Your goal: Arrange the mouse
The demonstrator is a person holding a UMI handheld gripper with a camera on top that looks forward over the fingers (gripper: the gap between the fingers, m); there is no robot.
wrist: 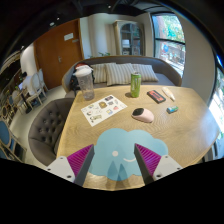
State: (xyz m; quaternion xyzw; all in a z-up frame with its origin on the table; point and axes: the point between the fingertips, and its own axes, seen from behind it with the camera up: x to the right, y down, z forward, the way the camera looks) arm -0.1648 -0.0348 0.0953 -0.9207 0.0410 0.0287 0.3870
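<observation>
A pale pink computer mouse (143, 114) lies on the wooden table (180, 130), beyond my fingers and a little to the right. A light blue cloud-shaped mouse mat (118, 148) lies on the table between my fingers. My gripper (113, 160) hovers over the mat's near part, open and empty, with nothing pressed between the magenta pads (80, 158).
A green can (135, 84), a clear pitcher (85, 80), a printed sheet (103, 109), a dark red flat item (156, 97) and a small blue item (171, 109) lie further back on the table. A grey sofa (120, 72) stands behind it and a tufted chair (45, 125) at the left.
</observation>
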